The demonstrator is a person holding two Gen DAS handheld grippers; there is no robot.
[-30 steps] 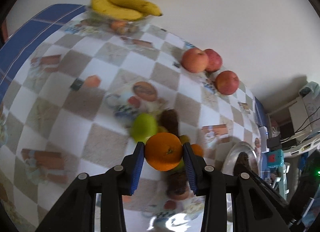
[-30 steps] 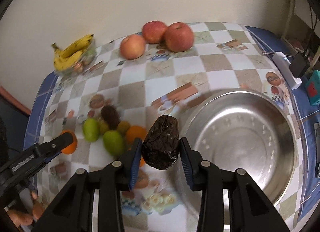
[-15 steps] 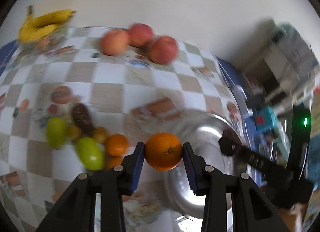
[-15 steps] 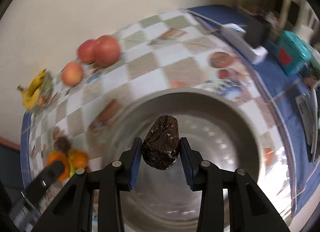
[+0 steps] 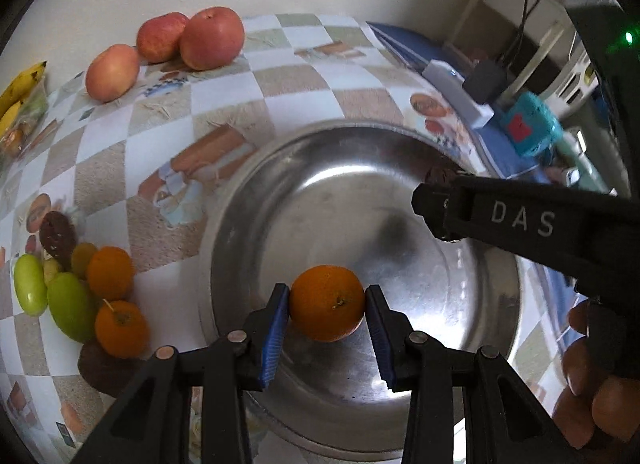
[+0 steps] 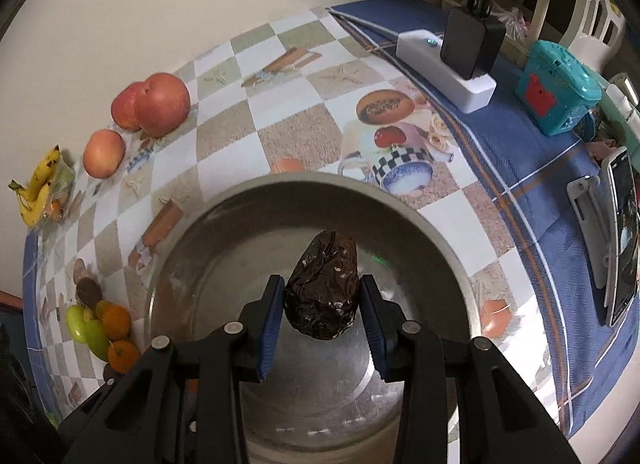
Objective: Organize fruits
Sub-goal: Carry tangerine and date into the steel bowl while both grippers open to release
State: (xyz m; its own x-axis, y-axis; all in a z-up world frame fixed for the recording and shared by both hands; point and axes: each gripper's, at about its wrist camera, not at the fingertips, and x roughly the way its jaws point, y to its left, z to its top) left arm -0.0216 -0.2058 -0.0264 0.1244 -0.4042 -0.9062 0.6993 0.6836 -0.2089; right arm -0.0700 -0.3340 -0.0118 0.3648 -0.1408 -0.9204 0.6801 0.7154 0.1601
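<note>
My left gripper [image 5: 326, 318] is shut on an orange [image 5: 327, 302] and holds it over the near part of a large steel bowl [image 5: 400, 168]. My right gripper [image 6: 322, 306] is shut on a dark wrinkled fruit [image 6: 323, 291] and holds it over the same bowl [image 6: 256, 204]. The right gripper also shows in the left wrist view [image 5: 436, 200], reaching in from the right above the bowl. A pile of green fruits, oranges and dark fruits [image 5: 80, 288] lies left of the bowl. It also shows in the right wrist view [image 6: 100, 324].
Three red apples [image 5: 184, 40] lie at the back by the wall, bananas [image 6: 36, 184] at the far left. A white power strip with a black adapter [image 6: 460, 52], a teal box [image 6: 556, 88] and a phone [image 6: 620, 236] lie on the blue cloth to the right.
Both grippers have moved right from the fruit pile to above the steel bowl, each keeping its fruit. The right gripper has come lower over the bowl.
</note>
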